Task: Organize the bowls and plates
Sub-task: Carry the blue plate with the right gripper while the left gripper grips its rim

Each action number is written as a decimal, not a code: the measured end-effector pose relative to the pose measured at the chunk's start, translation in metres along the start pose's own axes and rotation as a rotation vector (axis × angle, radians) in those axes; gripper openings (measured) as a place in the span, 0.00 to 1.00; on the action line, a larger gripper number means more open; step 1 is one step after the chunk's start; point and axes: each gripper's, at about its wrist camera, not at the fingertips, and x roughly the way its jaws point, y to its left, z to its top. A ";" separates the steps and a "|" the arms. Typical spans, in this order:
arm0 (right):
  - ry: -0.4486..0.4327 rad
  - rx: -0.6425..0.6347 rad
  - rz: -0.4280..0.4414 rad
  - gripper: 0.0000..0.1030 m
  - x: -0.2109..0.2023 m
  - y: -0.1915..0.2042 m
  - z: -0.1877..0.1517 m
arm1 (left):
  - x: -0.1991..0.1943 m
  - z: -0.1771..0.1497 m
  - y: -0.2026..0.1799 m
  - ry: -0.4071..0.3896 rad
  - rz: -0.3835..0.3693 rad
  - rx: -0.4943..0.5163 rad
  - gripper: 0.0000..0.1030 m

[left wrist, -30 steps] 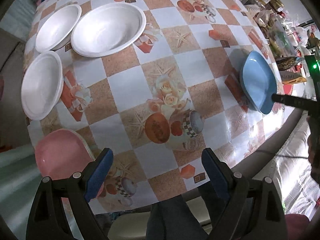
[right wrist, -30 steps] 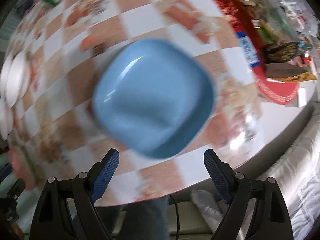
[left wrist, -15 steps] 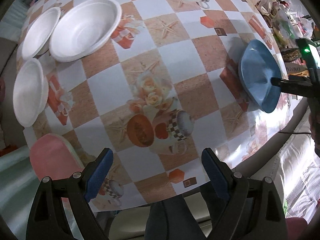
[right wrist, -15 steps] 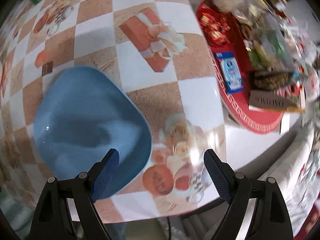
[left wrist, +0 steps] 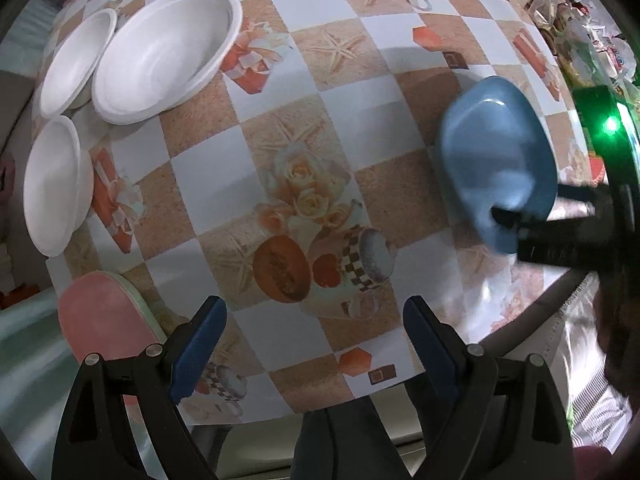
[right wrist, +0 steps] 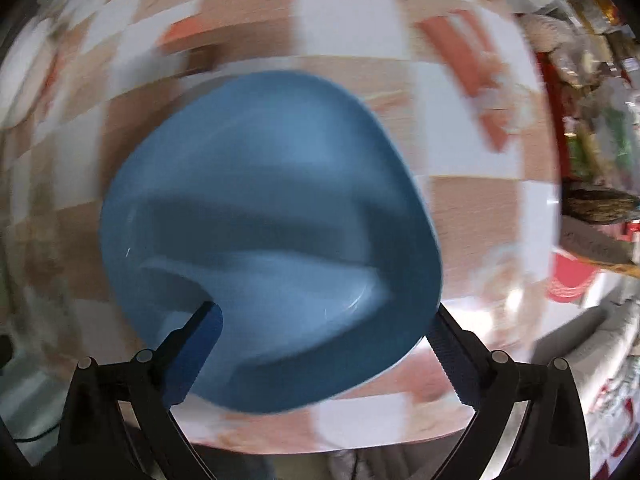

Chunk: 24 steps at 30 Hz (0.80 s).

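Now my right claw [right wrist: 324, 344] is opening its jaws astride the blue bowl's [right wrist: 272, 240] near rim on the checkered worktop [left wrist: 280, 92], pads not pressing; my left claw [left wrist: 316, 344] is hovering spread, empty.

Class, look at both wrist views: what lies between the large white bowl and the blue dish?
Only bare patterned tablecloth lies between the large white bowl and the blue dish, shown in the left wrist view.

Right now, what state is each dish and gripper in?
Blue plate: on the table, between the right gripper's fingers.
Three white bowls: upright, empty, unstacked.
Pink plate: at the table's edge.
Left gripper: open, empty.
Right gripper: jaws opening around the blue plate.
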 end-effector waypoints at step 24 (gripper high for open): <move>0.019 0.169 0.060 0.98 -0.003 -0.028 0.001 | 0.039 0.086 -0.037 -0.050 0.003 -0.074 0.89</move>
